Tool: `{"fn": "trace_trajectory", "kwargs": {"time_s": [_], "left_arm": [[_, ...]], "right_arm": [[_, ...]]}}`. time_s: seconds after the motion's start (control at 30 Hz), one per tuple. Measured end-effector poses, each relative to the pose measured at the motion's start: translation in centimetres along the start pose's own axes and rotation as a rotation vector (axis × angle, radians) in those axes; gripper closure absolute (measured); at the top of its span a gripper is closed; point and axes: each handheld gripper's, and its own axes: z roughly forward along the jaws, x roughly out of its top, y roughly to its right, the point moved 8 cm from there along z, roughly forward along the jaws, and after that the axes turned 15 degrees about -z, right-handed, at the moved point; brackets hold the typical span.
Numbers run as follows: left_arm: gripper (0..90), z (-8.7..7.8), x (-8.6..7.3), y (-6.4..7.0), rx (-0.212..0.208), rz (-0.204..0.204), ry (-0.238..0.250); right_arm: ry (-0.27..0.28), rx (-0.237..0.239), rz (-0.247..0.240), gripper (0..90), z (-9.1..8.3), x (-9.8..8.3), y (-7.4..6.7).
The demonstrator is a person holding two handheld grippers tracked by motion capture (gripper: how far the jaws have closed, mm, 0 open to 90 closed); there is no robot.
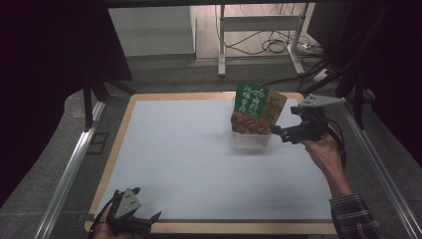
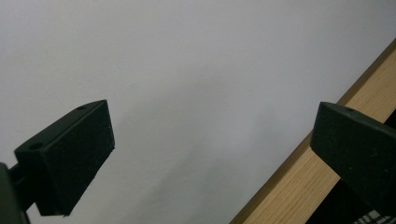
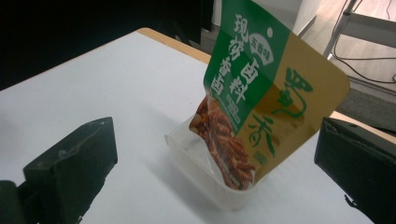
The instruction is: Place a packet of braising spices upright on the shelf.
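A green and gold snack packet stands tilted in a clear plastic tub toward the far right of the white tabletop. Its lower end sits inside the tub, and the printed top leans up and out over the rim. In the right gripper view the packet shows reddish-brown food through its clear lower part, and the tub sits between the two black jaws but farther off, untouched by either.

The right tool is held just beside the tub on its right, jaws spread wide and holding nothing. The left tool rests low at the near left edge of the tabletop, well apart from the tub, its jaws also wide with only bare white surface and the wooden edge between them.
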Motion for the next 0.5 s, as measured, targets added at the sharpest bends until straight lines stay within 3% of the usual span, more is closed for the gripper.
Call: {"fn": "trace_trajectory", "kwargs": {"time_s": [0.5], "left_arm": [[0.0,0.0,0.0,0.0,0.001,0.001,-0.001]], "right_arm": [[-0.007,0.019,0.020,0.0,-0.5,-2.4,-2.1]]}}
